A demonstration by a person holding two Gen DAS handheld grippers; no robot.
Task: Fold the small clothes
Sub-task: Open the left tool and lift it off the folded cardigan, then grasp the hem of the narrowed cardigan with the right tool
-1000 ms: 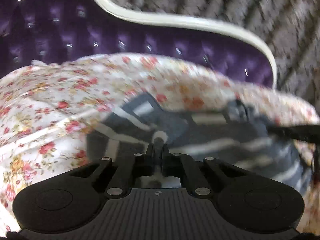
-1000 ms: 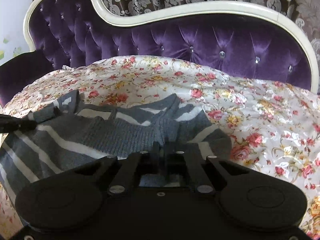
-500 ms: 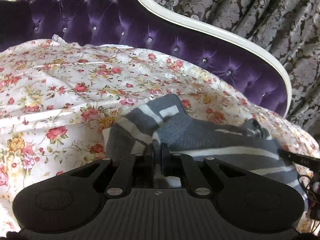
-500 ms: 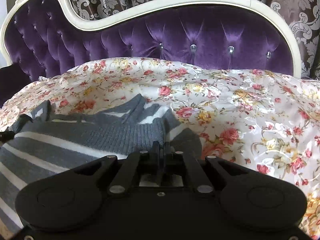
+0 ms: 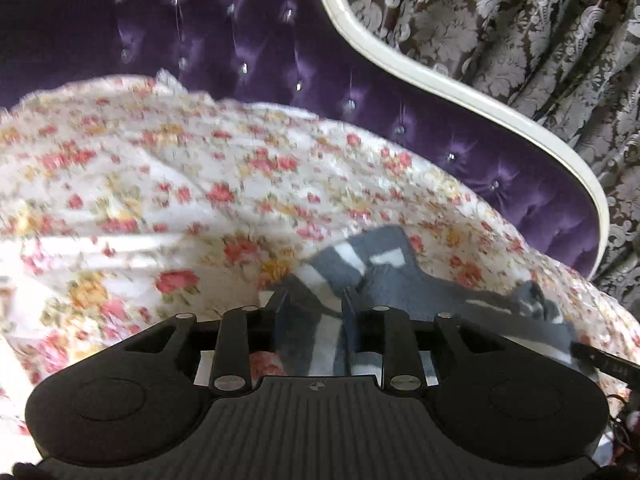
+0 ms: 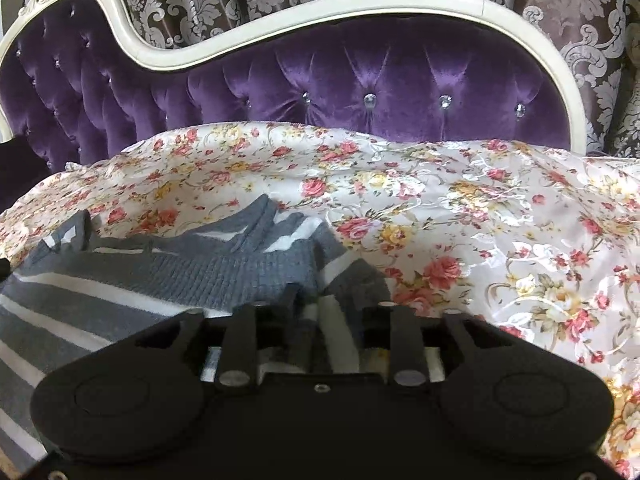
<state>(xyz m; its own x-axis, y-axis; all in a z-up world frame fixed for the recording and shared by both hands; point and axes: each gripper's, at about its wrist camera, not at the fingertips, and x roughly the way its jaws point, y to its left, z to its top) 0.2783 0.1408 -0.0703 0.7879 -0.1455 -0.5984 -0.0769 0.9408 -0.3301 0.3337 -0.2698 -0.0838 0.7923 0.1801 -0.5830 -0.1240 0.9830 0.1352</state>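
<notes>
A grey sweater with white stripes (image 5: 420,284) lies on the floral sheet (image 5: 200,184), its upper part doubled over. My left gripper (image 5: 314,300) stands over the sweater's left edge. Its jaws are opening, and the striped cloth lies loose between the parted fingers. In the right wrist view the sweater (image 6: 224,268) spreads to the lower left. My right gripper (image 6: 328,300) is at the sweater's right edge. Its jaws are opening too, with a fold of cloth between them that the pads do not press. The right gripper's tip (image 5: 600,362) shows at the far right of the left wrist view.
The floral sheet (image 6: 480,208) covers the seat of a purple tufted sofa (image 6: 360,72) with a white curved frame (image 6: 400,4). A patterned brown curtain (image 5: 520,20) hangs behind. The sheet runs on bare to the right of the sweater and to its left.
Both grippers were shut on the sweater's edges and now stand parted, and the cloth has dropped onto the sheet. The left view has swung and rolled, so more of the sofa back shows.
</notes>
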